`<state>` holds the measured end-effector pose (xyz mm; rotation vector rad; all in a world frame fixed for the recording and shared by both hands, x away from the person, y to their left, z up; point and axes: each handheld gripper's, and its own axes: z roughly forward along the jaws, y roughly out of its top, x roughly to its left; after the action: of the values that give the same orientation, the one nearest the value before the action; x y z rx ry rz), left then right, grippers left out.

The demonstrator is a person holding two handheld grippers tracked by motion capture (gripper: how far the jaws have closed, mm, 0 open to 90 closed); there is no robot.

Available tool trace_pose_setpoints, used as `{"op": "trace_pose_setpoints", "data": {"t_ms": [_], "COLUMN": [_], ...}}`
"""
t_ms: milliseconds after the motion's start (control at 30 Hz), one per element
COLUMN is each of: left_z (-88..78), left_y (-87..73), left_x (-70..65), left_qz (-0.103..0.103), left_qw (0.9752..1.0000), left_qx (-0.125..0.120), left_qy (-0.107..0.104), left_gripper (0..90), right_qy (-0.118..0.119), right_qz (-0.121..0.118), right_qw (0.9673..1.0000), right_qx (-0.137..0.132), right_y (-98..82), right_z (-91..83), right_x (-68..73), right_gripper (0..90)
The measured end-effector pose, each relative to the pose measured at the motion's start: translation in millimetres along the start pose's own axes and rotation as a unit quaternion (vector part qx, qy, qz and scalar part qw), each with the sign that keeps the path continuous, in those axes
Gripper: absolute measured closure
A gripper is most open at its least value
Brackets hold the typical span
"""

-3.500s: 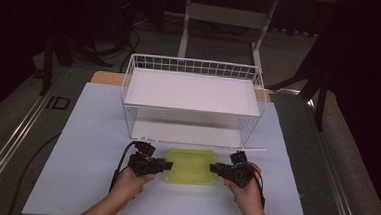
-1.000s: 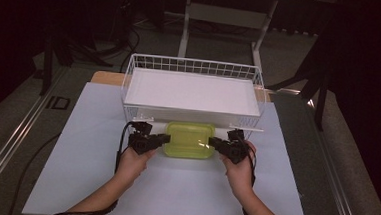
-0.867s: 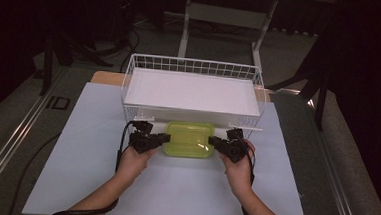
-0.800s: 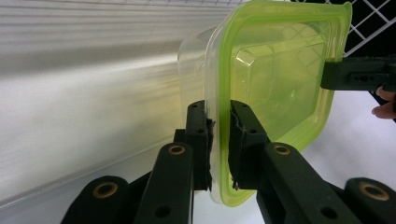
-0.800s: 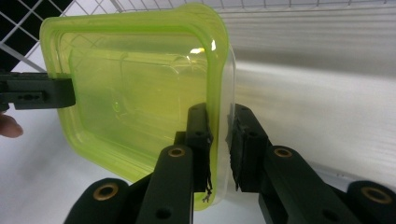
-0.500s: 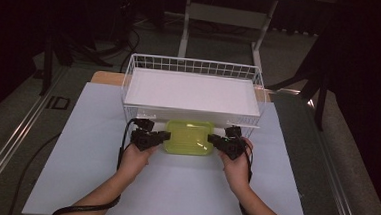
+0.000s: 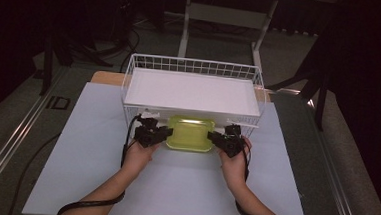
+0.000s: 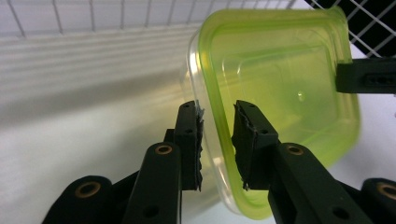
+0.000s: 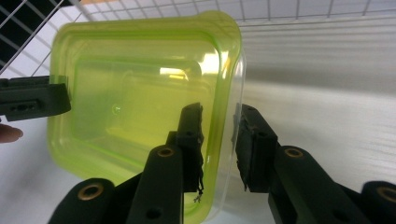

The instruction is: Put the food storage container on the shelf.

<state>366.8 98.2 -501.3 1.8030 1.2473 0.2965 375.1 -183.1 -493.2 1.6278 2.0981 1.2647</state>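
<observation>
High view: the green container [image 7: 191, 133] sits on the bench [image 7: 76, 145] right at the front of the white wire rack [image 7: 193, 67], its far edge tucked just under the rack's lower level. A few seconds back it lay nearer the person, well clear of the rack; since then both hands have carried it forward and set it at the rack's mouth. The left gripper [image 7: 163, 133] is at the container's left rim and the right gripper [image 7: 213, 137] at its right rim, both hands low on the bench.

Left gripper view: the rim of the green container [image 8: 280, 93] passes between the two black jaws, which stand slightly apart. They have just been opening, and a gap shows on either side of the rim, so the pads no longer clamp it. The rack's wire front [image 8: 93, 18] runs just behind the container.

Right gripper view: the same here. The container's wall [image 9: 140, 102] stands between the jaws, which have also just been opening, with a sliver of light between the pads and the plastic. The other gripper's jaw tip [image 9: 32, 97] is at the far rim.

My reading is that the container is being let go at the rack's lower level. The hands look free to draw back, unless it needs a further push in.
</observation>
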Motion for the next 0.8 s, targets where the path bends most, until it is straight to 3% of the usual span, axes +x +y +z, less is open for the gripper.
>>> {"op": "trace_pose_setpoints", "data": {"t_ms": [200,233,267,300,333,400,467,500,533,667,700,800], "left_z": [5.2,8.3,9.2,9.7,10.6,12.0,13.5,13.5,13.8,13.9,12.8,9.6], "left_y": [-0.6,-0.9,-1.1,-1.8,-1.7,-1.0,-1.4,-1.4,-1.3,-1.7,-2.4,-4.5], "left_x": [2.8,4.5,4.4,2.8,3.2,6.5,6.2,6.2,5.7,5.5,6.1,4.3], "left_qz": [0.008,0.023,0.026,0.001,-0.011,-0.015,-0.007,-0.007,0.026,0.014,0.009,0.007], "left_qw": [0.9999,0.9996,0.9996,0.9999,0.9998,0.9997,0.9998,0.9998,0.9993,0.9994,0.9995,0.9996], "left_qx": [-0.013,-0.013,-0.015,-0.015,-0.015,-0.015,-0.017,-0.017,-0.023,-0.025,-0.026,-0.025], "left_qy": [0.008,-0.001,-0.002,0.005,-0.002,-0.009,0.002,0.002,0.016,0.018,0.013,0.009], "left_gripper": [67.9,65.2,62.4,62.3,62.3,62.1,62.0,56.1,55.8,51.6,46.8,46.6], "right_qy": [-0.016,-0.018,-0.021,-0.022,-0.023,-0.026,-0.025,-0.031,-0.035,-0.043,-0.045,-0.048], "right_qz": [-0.012,-0.015,-0.017,-0.019,-0.020,-0.024,-0.027,-0.030,-0.032,-0.039,-0.048,-0.061], "right_qw": [0.9998,0.9997,0.9996,0.9996,0.9995,0.9993,0.9992,0.9989,0.9987,0.9981,0.9975,0.9966], "right_qx": [-0.005,-0.006,-0.006,-0.007,-0.009,-0.014,-0.015,-0.016,-0.017,-0.020,-0.024,-0.030], "right_y": [1.4,1.6,1.8,1.7,1.5,1.8,2.3,2.4,2.1,2.4,2.4,2.0], "right_z": [5.0,5.9,6.5,7.5,8.6,10.5,11.4,12.8,13.9,14.2,13.0,10.9], "right_x": [-0.2,0.0,0.5,0.7,1.1,0.7,0.2,-0.1,0.5,2.2,3.7,5.0], "right_gripper": [68.0,67.6,66.7,64.6,64.0,62.6,62.6,61.1,59.7,58.1,53.8,52.4]}}
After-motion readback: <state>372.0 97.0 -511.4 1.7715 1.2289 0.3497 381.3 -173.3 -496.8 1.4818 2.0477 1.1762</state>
